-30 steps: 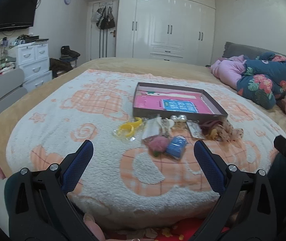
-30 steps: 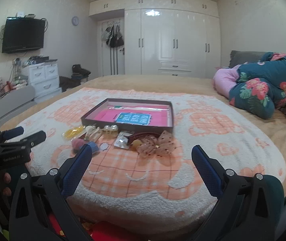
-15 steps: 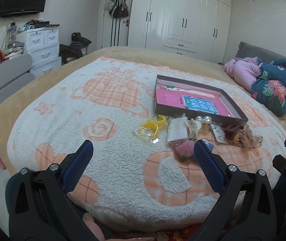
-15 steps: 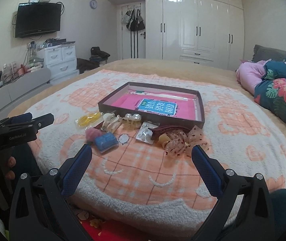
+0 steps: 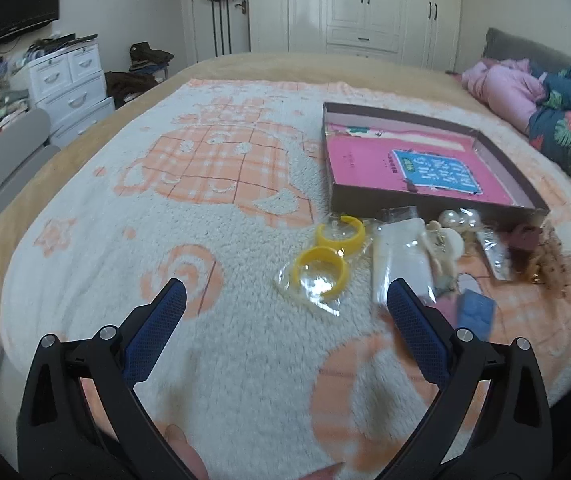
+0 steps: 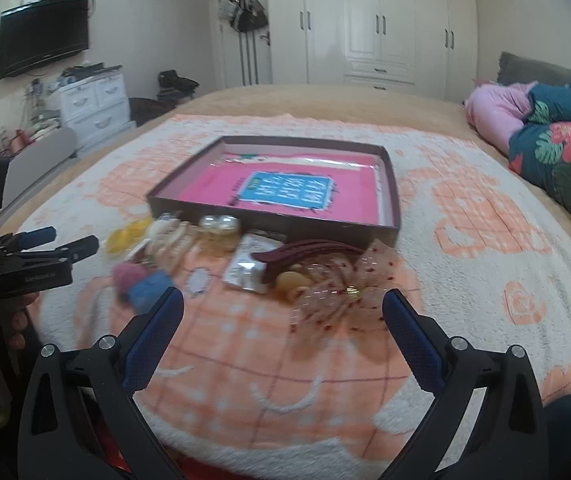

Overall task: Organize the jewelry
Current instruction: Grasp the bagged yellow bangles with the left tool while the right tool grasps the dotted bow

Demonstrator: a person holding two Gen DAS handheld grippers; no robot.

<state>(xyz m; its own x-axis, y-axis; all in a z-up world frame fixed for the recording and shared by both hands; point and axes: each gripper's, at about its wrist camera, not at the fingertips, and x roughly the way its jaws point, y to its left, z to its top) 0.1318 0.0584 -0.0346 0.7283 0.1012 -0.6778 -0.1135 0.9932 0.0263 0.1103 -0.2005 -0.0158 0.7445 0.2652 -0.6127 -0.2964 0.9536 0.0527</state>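
A shallow dark box with a pink floor [image 5: 425,160] [image 6: 285,192] lies on the bed blanket. In front of it lies a row of jewelry: bagged yellow hoops [image 5: 329,256] [image 6: 125,236], a clear packet [image 5: 401,256], pearl pieces [image 5: 457,218] [image 6: 217,224], a dark red hair claw [image 6: 305,250], a sheer dotted bow [image 6: 345,288] and a blue piece [image 5: 475,312] [image 6: 151,286]. My left gripper [image 5: 283,300] is open and empty, just short of the yellow hoops. My right gripper [image 6: 283,312] is open and empty, near the bow.
The white and orange fleece blanket [image 5: 213,168] covers the bed. Folded pink and floral bedding [image 6: 545,136] lies at the right. White drawers [image 5: 73,80] and a grey chair [image 5: 1,160] stand left of the bed. The left gripper's body [image 6: 37,260] shows in the right wrist view.
Both grippers have moved forward over the bed toward the jewelry, which now looks larger and closer. Both stay open and empty.
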